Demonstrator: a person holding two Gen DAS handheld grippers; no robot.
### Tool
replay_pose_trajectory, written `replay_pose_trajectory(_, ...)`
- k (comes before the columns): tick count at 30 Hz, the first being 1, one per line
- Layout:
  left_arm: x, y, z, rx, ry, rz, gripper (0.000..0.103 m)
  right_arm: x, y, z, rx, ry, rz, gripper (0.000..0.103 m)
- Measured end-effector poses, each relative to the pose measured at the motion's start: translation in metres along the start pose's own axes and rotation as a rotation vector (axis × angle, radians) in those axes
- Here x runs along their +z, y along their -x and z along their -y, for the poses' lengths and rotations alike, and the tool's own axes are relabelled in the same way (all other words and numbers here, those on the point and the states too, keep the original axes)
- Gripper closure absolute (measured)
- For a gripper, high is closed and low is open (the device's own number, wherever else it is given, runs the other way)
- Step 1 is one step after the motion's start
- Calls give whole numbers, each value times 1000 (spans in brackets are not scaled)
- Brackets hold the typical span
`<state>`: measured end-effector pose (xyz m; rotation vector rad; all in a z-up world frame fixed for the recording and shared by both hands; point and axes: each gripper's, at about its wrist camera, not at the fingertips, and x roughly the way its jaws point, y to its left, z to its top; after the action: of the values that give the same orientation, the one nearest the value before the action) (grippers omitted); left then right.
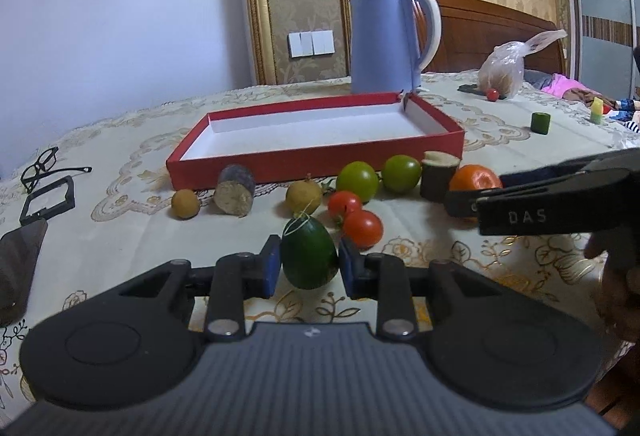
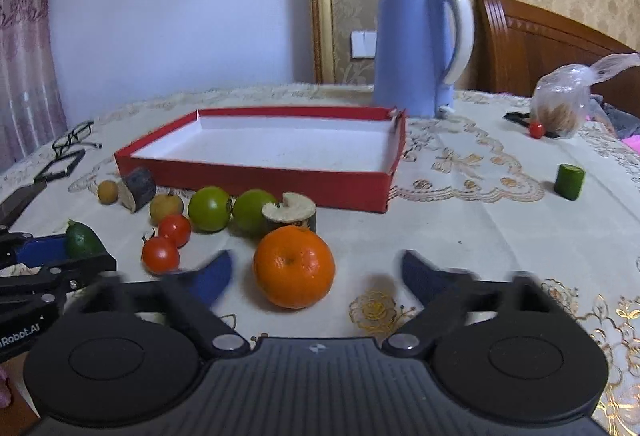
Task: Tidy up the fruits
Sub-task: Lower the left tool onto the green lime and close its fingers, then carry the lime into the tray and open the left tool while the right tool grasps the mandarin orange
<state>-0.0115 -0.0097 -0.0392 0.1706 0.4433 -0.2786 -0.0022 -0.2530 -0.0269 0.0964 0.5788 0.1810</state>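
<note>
Red box [image 1: 256, 166] sits empty and every fruit is on the worktop, so it's early: left gripper [image 1: 308, 268] clenched on the dark green fruit [image 1: 308, 256], right gripper [image 2: 316, 276] jaws apart around the orange [image 2: 294, 266].

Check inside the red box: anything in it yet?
The red box shows only bare white floor, no fruit inside. Its near wall hides a strip of floor along the front edge in both views, so that strip can't be confirmed.

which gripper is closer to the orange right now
Right. The right gripper has the orange between its open fingers, not yet touching. The left gripper is off to the side, shut on a dark green fruit.
</note>
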Motion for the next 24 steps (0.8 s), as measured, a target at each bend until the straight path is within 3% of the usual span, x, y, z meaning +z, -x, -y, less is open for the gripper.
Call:
replay_pose_trajectory(1, 0, 0, -1, 2, 3, -2, 76, 0, -1, 0, 30, -16, -14, 61)
replay_pose_trajectory(4, 0, 0, -5, 10, 15, 2, 76, -4, 4, -9, 0, 44, -2, 62)
replay_pose_trajectory(7, 4, 1, -9, 13, 26, 13, 76, -6, 11, -6, 50, 8, 0, 62)
replay_pose_trajectory(14, 31, -11, -20, 38, 30, 27, 76, -7, 22, -4, 75, -1, 15, 62)
replay_pose_trajectory(19, 71, -43, -28, 58, 43, 3, 75, -10, 25, 1, 78, -5, 16, 62)
replay_pose_trajectory(24, 101, -93, -37, 139, 39, -58, 75, -11, 32, 4, 89, -11, 28, 61)
